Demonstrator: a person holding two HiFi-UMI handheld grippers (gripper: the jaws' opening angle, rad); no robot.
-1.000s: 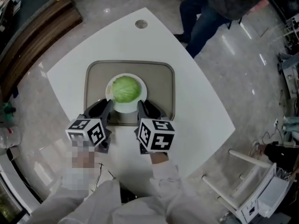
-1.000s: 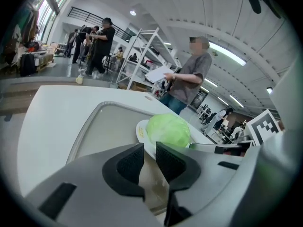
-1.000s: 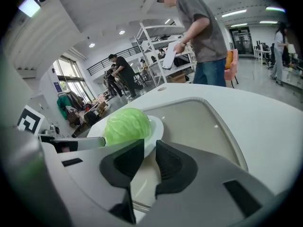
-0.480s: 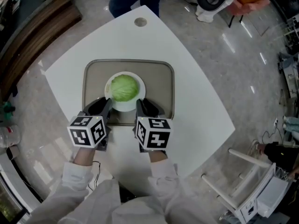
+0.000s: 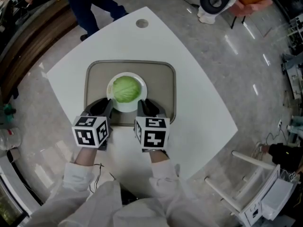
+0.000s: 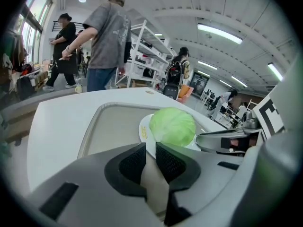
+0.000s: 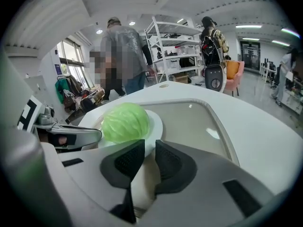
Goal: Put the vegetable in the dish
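Two grippers are side by side at the near edge of the tray [image 5: 161,86]. From the left, the left gripper [image 5: 105,104] has its tips just beside the dish [image 5: 124,109], and its own view shows the jaws a slim gap apart with only tray surface between them. It has hold of nothing. In the middle sits one cabbage [image 5: 126,89], pale green and round, in the one white dish, and the dish is on the one grey tray on the white table [image 5: 199,108]. On the other side is the right gripper [image 5: 147,105], with its tips close by the dish rim too. Its jaws have just been closing a touch, and there's a narrow gap with nothing in it.

Only the head view gives the full tray outline, the two marker cubes, left [image 5: 91,131] and right [image 5: 152,133], the white sleeves and the round hole [image 5: 142,23] at the table's far end.

The left gripper view has the cabbage [image 6: 172,126] just past its tips, the right gripper [image 6: 227,138] at its right side, and a person in a grey shirt [image 6: 106,41] beside white shelving [image 6: 142,56].

The right gripper view flips it, with the left gripper [image 7: 66,136] at its left, the cabbage [image 7: 125,122] ahead and the shelving [image 7: 175,46] behind.
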